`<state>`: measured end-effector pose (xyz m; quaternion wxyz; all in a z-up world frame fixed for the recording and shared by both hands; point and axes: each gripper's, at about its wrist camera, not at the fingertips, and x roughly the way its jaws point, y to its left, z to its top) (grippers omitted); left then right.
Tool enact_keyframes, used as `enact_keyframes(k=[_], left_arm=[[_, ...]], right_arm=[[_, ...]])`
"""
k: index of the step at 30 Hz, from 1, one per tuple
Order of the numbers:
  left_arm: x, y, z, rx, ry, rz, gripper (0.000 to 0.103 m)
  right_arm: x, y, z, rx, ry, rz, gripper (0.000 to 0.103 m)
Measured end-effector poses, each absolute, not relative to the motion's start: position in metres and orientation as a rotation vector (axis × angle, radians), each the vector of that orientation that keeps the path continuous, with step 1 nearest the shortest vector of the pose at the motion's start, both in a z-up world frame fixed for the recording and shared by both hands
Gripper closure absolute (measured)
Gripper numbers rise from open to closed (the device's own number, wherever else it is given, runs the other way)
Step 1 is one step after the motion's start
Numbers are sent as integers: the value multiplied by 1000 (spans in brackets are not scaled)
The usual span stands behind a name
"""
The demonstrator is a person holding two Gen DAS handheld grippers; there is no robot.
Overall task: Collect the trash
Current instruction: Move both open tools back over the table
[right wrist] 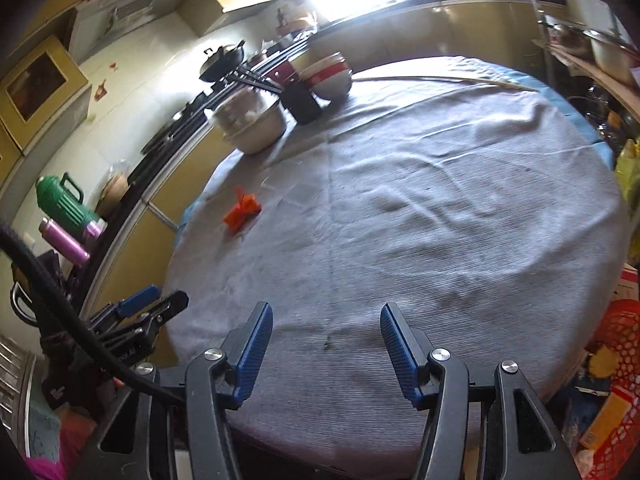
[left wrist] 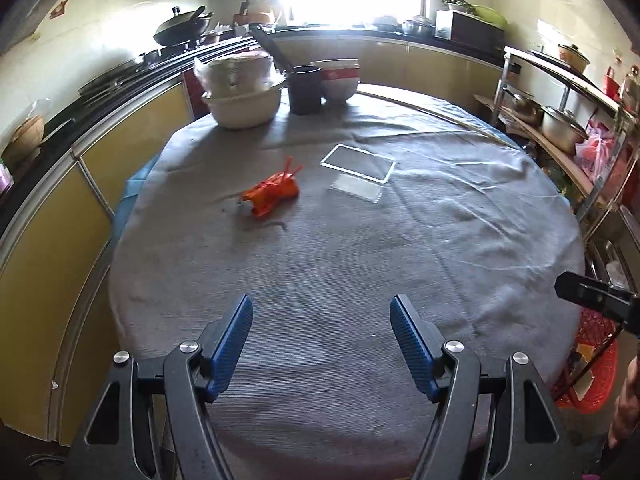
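Blue pads of my left hand-held gripper stand apart with nothing between them, and my right hand-held gripper is likewise parted and empty. Ahead on the desk lies the crumpled red wrapper, up and left of the left jaws, its long axis slanting toward upper right. I judge the left nearer. Beside it lie what look like clear plastic pieces.

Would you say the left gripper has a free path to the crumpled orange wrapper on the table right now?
Probably yes. The left gripper is open and empty, and only bare grey tablecloth lies between it and the orange wrapper. The clear plastic pieces sit off to the side.
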<state>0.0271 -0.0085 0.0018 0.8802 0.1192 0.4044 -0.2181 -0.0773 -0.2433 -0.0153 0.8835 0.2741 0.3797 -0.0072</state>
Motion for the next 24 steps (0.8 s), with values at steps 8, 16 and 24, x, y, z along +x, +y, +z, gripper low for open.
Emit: enact_keyframes(k=[8, 16, 24], left_arm=[[37, -2, -4, 247, 859, -438, 31], [51, 7, -14, 241, 898, -414, 31], [62, 19, -25, 241, 932, -388, 31]], right_arm=[[-54, -230, -19, 561, 814, 20, 43], [-25, -217, -24, 564, 837, 63, 43], [-7, -199, -32, 550, 865, 101, 43]])
